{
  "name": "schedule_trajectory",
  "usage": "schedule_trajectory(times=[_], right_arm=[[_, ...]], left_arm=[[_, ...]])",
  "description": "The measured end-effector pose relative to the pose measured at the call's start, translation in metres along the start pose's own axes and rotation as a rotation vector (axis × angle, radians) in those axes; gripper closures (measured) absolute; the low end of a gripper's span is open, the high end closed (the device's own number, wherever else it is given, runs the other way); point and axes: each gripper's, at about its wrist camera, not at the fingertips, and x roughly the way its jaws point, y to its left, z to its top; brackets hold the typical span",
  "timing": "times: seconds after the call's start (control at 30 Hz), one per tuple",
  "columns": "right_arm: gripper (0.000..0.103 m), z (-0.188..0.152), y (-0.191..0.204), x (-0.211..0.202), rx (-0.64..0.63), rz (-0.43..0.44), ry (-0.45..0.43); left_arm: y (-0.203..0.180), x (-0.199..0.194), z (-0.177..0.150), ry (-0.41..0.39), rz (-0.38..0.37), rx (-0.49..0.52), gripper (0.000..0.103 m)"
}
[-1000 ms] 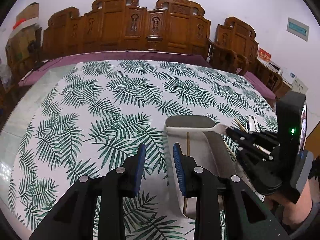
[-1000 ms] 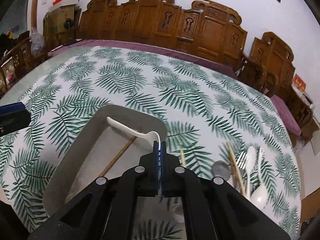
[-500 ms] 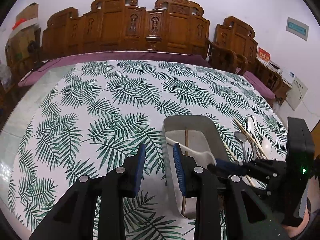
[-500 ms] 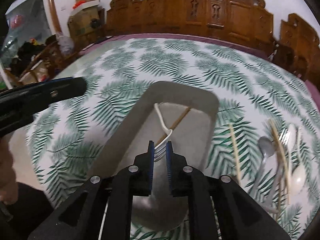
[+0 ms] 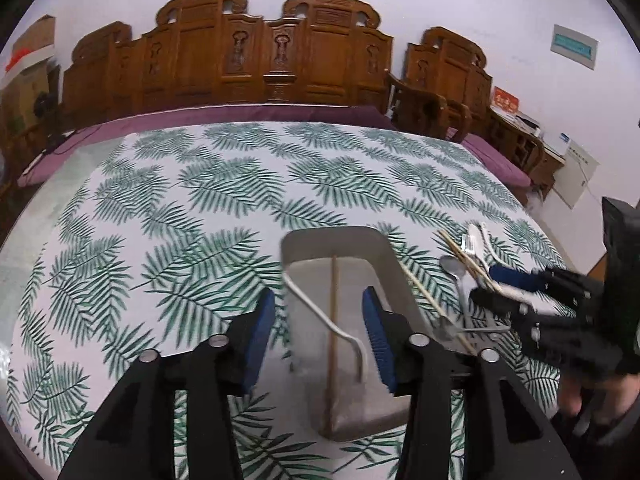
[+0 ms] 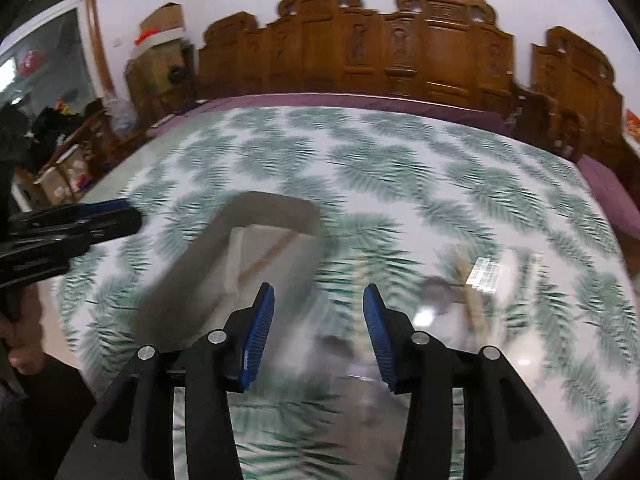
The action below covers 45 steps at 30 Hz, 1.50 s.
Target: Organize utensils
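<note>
Two utensils lie in the grey tray [image 5: 384, 252] at lower centre of the left wrist view: a white fork [image 5: 320, 316] and a chopstick [image 5: 334, 320]. Left gripper [image 5: 318, 320] fingers have just been opening, empty. Loose spoons and chopsticks [image 5: 468, 260] at right could scatter if nudged.

Right wrist view is blurred; right gripper [image 6: 318, 320] fingers, just opening, hold nothing. Leaf-print desk [image 6: 360, 152], carved wooden chairs [image 6: 400, 40] behind.
</note>
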Motion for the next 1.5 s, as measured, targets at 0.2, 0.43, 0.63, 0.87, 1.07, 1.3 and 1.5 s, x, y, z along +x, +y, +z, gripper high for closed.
schedule_trajectory(times=[0.2,0.43,0.63,0.87,1.07,1.3,1.5], right_arm=[[0.069,-0.017,-0.045,0.004,0.015,-0.036,0.037],[0.07,-0.041,-0.042,0.028,-0.024,0.026,0.099],[0.07,-0.046,-0.022,0.047,-0.129,0.073,0.134],[0.07,-0.048,-0.02,0.06,-0.159,0.103,0.163],[0.07,-0.052,-0.011,0.053,-0.211,0.091,0.143],[0.07,-0.056,-0.001,0.057,-0.26,0.08,0.149],[0.074,-0.052,-0.006,0.067,-0.251,0.036,0.144]], left_arm=[[-0.029,0.009,0.0,0.011,-0.034,0.05,0.05],[-0.047,0.02,-0.005,0.039,-0.048,0.078,0.049],[-0.049,0.023,-0.006,0.048,-0.056,0.075,0.049],[-0.051,0.025,-0.006,0.054,-0.056,0.078,0.049],[-0.054,0.024,-0.006,0.05,-0.064,0.078,0.049],[-0.053,0.024,-0.007,0.054,-0.065,0.075,0.049],[-0.056,0.025,-0.008,0.059,-0.066,0.08,0.049]])
